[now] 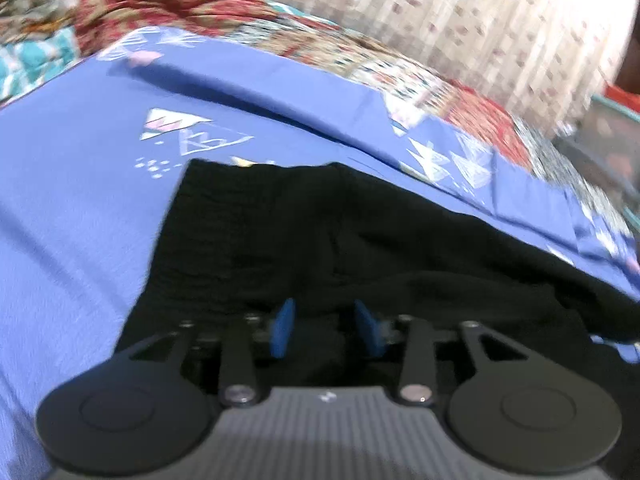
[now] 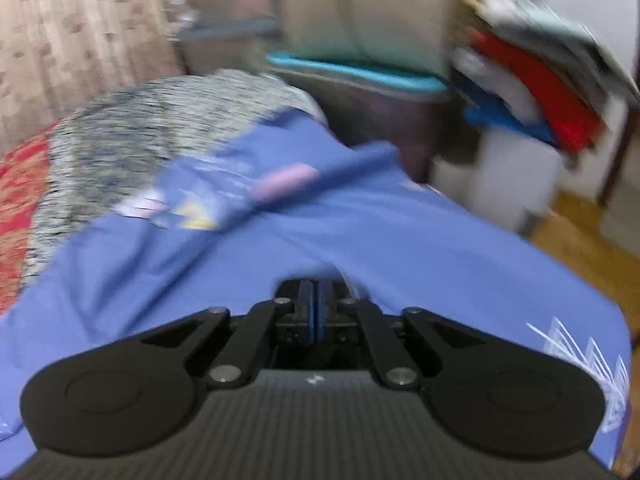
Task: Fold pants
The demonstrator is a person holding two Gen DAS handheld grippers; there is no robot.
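Note:
Black pants [image 1: 280, 232] lie folded on a blue bed sheet [image 1: 80, 200] in the left wrist view, with a straight far edge and a left edge running toward me. My left gripper [image 1: 326, 326] sits low over their near part. Its blue pads [image 1: 282, 328] stand apart, with dark cloth showing in the gap, and I cannot see them pressing on it. In the blurred right wrist view, my right gripper [image 2: 316, 312] hovers over bare blue sheet [image 2: 360, 232]. Its pads are together with nothing between them, and no pants show in that view.
A red patterned quilt [image 1: 160, 0] is bunched at the back of the bed before a pale curtain [image 1: 480, 20]. The right wrist view shows the bed's corner, wooden floor [image 2: 592, 248], a teal-lidded bin [image 2: 360, 76] and stacked clothes [image 2: 540, 92].

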